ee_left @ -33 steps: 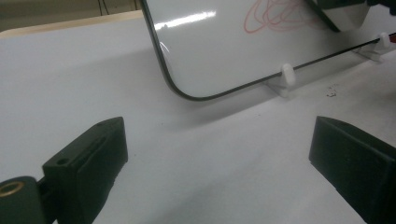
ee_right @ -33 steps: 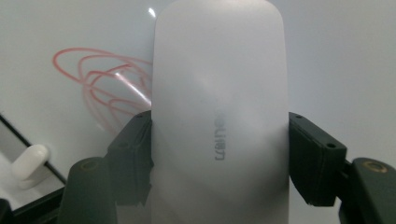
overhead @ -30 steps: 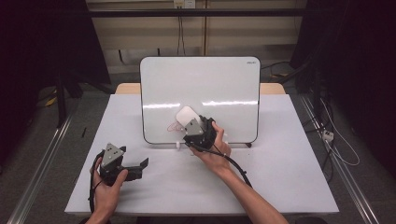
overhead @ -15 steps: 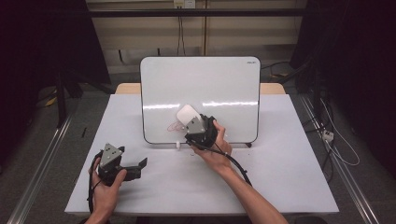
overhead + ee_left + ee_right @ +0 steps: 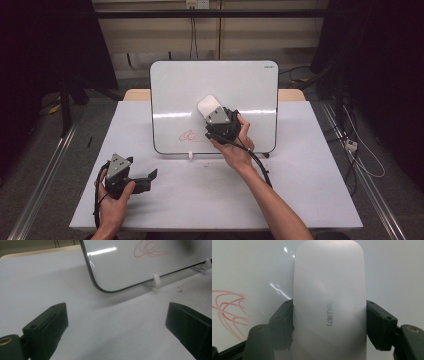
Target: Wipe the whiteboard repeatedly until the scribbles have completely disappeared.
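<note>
A white worktop stands in a dim room, with dark curtains at either side, a pale back wall and cables on the grey floor. A whiteboard stands propped at twelve o'clock on the worktop. The right hand-held gripper is raised before the middle of the whiteboard, its jaws clamped on a white eraser. A red scribble lies at seven o'clock from the eraser. The left hand-held gripper rests at eight o'clock on the worktop, jaws wide apart and holding nothing. The right gripper view reveals grey lettering on the eraser's back; the left gripper view reveals small white feet under the whiteboard's lower edge.
</note>
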Motion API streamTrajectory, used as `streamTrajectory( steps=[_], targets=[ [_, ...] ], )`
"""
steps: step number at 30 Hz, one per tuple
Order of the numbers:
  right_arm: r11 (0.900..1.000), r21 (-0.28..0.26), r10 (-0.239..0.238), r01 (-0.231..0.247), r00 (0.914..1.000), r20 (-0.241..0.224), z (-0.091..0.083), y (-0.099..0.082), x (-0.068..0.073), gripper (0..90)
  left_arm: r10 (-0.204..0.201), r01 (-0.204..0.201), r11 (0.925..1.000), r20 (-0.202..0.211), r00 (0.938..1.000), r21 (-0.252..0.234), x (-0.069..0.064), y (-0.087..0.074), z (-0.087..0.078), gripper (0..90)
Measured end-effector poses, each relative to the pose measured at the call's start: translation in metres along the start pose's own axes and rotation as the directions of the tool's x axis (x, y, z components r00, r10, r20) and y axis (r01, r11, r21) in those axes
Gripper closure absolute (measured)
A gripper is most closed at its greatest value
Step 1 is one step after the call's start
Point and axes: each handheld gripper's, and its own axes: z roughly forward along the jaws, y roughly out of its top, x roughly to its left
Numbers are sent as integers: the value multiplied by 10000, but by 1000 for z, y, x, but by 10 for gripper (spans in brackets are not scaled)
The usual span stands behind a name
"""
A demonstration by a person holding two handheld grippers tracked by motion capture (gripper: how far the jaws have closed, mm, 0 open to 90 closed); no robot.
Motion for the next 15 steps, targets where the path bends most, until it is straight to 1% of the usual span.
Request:
streamTrajectory(
  steps=[3,5,7,8,9,12,14,15],
  targets=[
    [10000,-53,59,-59,9999,95,0,-1,2,317,27,-27,10000,45,10000,2,-1,0,1,44],
    [10000,-54,52,-51,10000,41,0,-1,6,317,76,-76,10000,41,10000,-8,-2,1,1,44],
    [9998,-55,-166,166,9998,-86,0,-2,14,317,116,-116,9999,72,9999,-1,-2,1,2,44],
    [9992,-68,-388,388,9992,-108,0,-2,19,317,124,-124,9999,57,9999,30,-3,1,2,44],
    [9988,-64,-481,480,9987,-192,0,-2,24,317,145,-146,9999,68,9999,60,-3,1,2,44],
    [9981,-105,-602,600,9978,-291,1,-2,35,317,115,-115,9999,46,9999,40,-2,1,2,44],
    [9966,-160,-818,812,9959,-381,2,-1,44,317,109,-109,9999,60,9999,16,-2,1,2,44],
    [9964,-161,-837,831,9957,-405,2,-1,49,317,105,-105,9999,45,9999,9,-2,1,2,44]
  ],
)
